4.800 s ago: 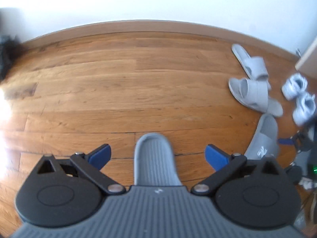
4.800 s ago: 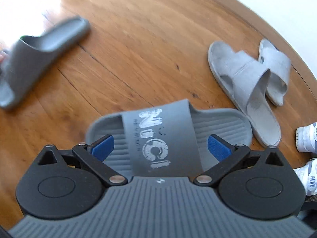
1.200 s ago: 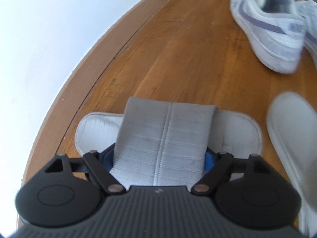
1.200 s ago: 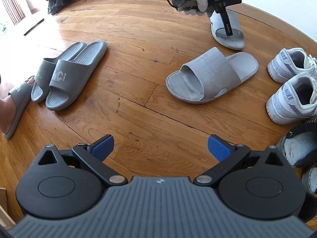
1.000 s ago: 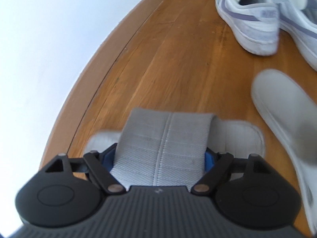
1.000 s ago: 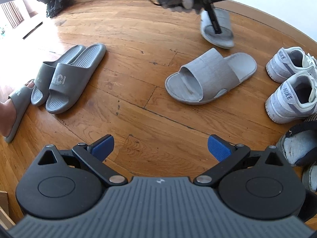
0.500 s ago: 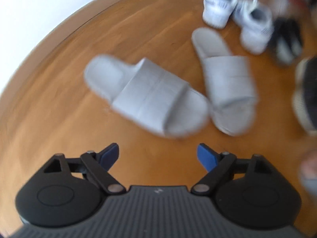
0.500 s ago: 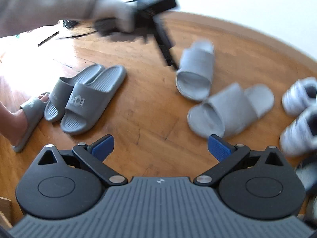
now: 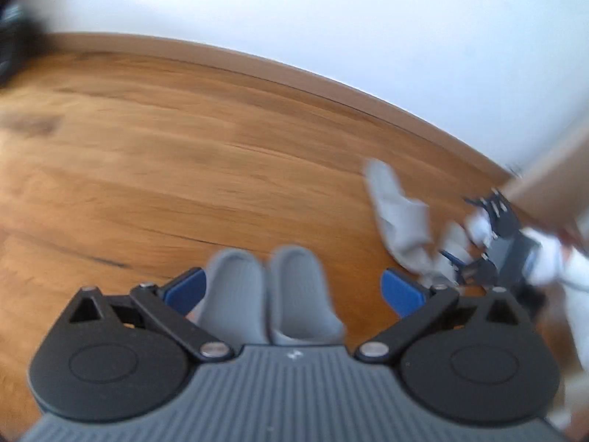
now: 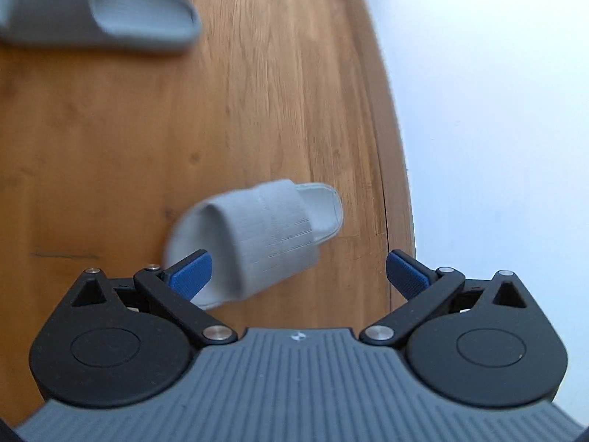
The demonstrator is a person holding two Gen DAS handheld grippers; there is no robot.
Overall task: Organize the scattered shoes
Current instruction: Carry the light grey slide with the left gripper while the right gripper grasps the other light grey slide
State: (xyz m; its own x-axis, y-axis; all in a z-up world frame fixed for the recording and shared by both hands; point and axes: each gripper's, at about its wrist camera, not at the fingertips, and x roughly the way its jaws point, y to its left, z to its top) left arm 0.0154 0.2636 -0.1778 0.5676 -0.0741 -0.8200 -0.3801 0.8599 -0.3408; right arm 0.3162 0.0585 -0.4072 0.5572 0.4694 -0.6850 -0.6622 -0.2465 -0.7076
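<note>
With jaws spread and empty, the right gripper frames the light slipper at frame centre, apparently to grab it; the left gripper, its jaws just opened wide, holds nothing.

floor: honey-brown wood | slippers: dark grey | slide: pale grey, ribbed

The left gripper has let go of the light grey slipper, its jaws just having opened wide with nothing gripped, and has swung over to the dark grey slide pair; the right gripper has come down close over that slipper, beside the baseboard
</note>
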